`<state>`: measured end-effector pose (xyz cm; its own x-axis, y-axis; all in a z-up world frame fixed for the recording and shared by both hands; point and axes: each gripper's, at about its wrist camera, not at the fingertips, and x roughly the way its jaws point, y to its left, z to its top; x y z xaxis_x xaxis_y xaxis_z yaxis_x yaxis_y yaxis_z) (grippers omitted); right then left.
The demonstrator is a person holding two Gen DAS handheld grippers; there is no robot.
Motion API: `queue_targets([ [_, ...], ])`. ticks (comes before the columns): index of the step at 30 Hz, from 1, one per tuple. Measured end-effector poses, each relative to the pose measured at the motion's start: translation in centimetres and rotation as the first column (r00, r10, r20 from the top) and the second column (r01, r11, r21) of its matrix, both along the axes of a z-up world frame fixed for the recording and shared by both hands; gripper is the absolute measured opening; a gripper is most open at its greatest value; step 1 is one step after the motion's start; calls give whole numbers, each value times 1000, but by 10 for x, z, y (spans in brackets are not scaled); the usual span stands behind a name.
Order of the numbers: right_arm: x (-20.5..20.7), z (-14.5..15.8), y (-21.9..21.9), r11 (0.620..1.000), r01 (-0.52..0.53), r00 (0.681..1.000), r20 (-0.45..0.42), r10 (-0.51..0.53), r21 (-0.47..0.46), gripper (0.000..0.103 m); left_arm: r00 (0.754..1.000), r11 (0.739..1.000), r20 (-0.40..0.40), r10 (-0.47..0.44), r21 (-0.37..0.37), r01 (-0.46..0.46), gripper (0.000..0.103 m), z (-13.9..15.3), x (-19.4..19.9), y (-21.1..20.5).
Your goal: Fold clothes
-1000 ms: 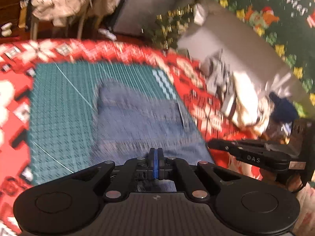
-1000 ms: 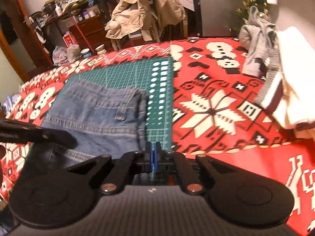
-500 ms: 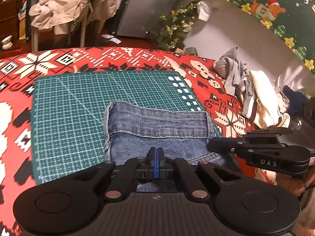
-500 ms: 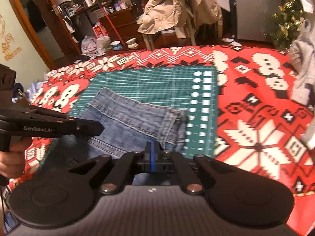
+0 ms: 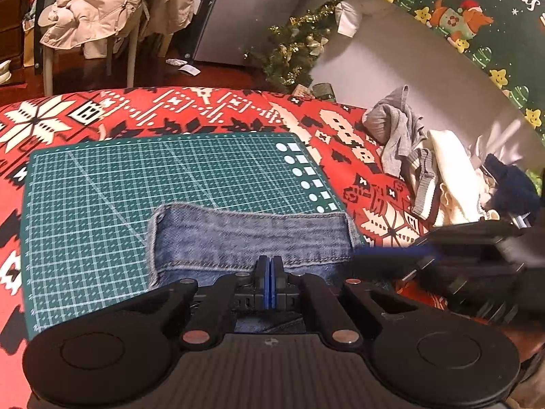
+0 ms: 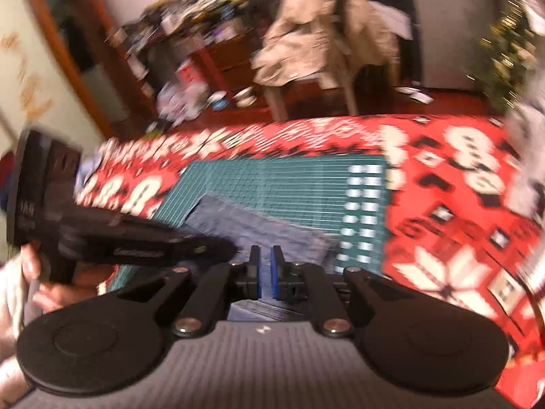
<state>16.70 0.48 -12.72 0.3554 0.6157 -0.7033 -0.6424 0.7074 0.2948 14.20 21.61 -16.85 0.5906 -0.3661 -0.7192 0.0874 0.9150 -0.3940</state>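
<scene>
Blue denim jeans (image 5: pixel 248 238) folded, lying flat on green cutting mat (image 5: pixel 136 184), hemmed edge farthest.

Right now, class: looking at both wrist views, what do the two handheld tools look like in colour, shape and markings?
Both are matte black. The left tool has two blue pads, linkage arms with silver rivets, two round discs and a ribbed grey base. The right tool is built the same, its blue pads a little apart. Each side carries pale lettering, too blurred to read. A light sleeve shows at the hand holding the left one.

Mat (image 5: pixel 102 204) bare beyond jeans (image 5: pixel 252 235); clothes pile (image 5: pixel 425 167) right.
</scene>
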Motion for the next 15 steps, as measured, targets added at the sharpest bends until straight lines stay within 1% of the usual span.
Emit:
queue_targets([
  [1,1,-5,10,999,-27,1000,-7,27,-24,7,1000,1000,-1,0,1,0,1,0,2,0],
  [2,3,-11,15,999,-33,999,-12,33,-43,6,1000,1000,-4,1,1,-1,1,0,3,0],
  [3,6,-17,20,997,-36,999,-16,35,-61,1,1000,1000,-7,3,2,-3,1,0,5,0],
  [5,9,-22,21,998,-41,999,1,41,-55,0,1000,1000,-12,8,-2,-8,1,1,8,2],
  [7,12,-24,18,998,-42,999,-11,42,-41,0,1000,1000,-8,9,-17,-9,1,8,5,6],
  [9,10,-25,17,998,-48,999,6,49,-45,0,1000,999,11,-14,-36,14,1,19,-3,11],
  [11,9,-23,17,997,-49,998,25,51,-53,0,999,998,21,-43,-39,43,1,27,-14,15],
  [14,9,-25,15,998,-46,999,20,47,-41,0,996,996,2,-89,8,89,1,27,-29,17],
  [15,10,-25,15,998,-43,999,14,43,-36,0,996,996,-8,-91,23,91,1,23,-31,17],
])
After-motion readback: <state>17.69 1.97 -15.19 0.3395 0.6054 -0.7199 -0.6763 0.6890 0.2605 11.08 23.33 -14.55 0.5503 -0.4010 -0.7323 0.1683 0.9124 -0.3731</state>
